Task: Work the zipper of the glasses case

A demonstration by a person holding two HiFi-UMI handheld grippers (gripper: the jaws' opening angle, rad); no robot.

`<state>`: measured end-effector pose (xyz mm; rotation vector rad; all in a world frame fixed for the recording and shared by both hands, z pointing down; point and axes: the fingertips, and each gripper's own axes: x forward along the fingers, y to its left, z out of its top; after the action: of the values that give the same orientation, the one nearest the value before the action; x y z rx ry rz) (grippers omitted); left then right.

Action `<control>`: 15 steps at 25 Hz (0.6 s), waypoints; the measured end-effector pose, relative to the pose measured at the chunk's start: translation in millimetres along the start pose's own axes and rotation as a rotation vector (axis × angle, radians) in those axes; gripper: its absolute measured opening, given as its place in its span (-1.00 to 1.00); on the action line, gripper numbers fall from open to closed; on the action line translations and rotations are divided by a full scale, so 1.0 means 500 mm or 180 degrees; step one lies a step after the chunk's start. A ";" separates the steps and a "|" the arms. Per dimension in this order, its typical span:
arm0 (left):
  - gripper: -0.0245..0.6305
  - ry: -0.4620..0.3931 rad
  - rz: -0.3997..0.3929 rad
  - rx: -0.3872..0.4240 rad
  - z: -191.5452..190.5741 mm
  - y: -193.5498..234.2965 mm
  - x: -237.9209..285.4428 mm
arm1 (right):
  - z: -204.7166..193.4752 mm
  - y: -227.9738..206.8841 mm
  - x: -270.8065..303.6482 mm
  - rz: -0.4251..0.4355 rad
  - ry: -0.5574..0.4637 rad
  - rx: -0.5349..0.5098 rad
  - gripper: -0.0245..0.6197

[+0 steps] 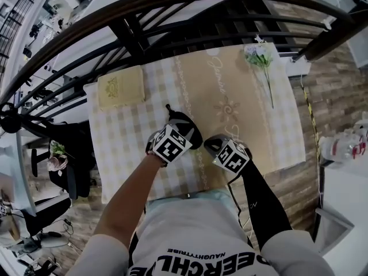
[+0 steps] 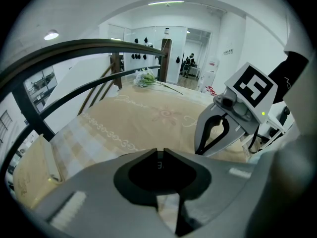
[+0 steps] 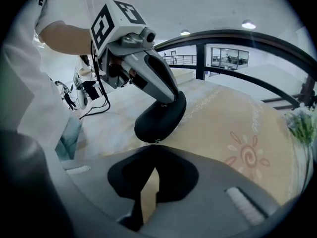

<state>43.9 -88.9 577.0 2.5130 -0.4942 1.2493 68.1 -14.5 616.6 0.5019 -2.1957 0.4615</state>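
While left gripper (image 2: 159, 154) pinches the glasses case (image 3: 158, 120) (long axis away-left), right gripper (image 3: 155, 146) has jaws together.

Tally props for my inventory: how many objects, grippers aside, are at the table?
3: book far left, flower sprig far right, black glasses case at centre. More may be hidden.

Black glasses case (image 1: 188, 125); beige-and-white checked tablecloth (image 1: 123, 140); tan sun-patterned runner (image 1: 230, 79).
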 end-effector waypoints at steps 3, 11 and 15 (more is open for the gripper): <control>-0.78 -0.0005 -0.0002 0.0011 0.001 -0.001 0.000 | -0.002 0.009 -0.001 0.0004 -0.0001 0.0039 -0.83; -0.78 -0.0001 -0.0021 0.0105 -0.001 -0.001 0.000 | -0.008 0.025 0.010 -0.0061 -0.0089 0.0324 -0.83; -0.52 0.0268 -0.0264 0.0867 -0.011 -0.018 -0.018 | -0.011 0.035 0.010 -0.0049 -0.0036 0.0338 -0.83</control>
<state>38.7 -77.1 572.2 2.6530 -0.2093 1.4700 59.9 2.0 621.0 0.5794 -2.1847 0.5705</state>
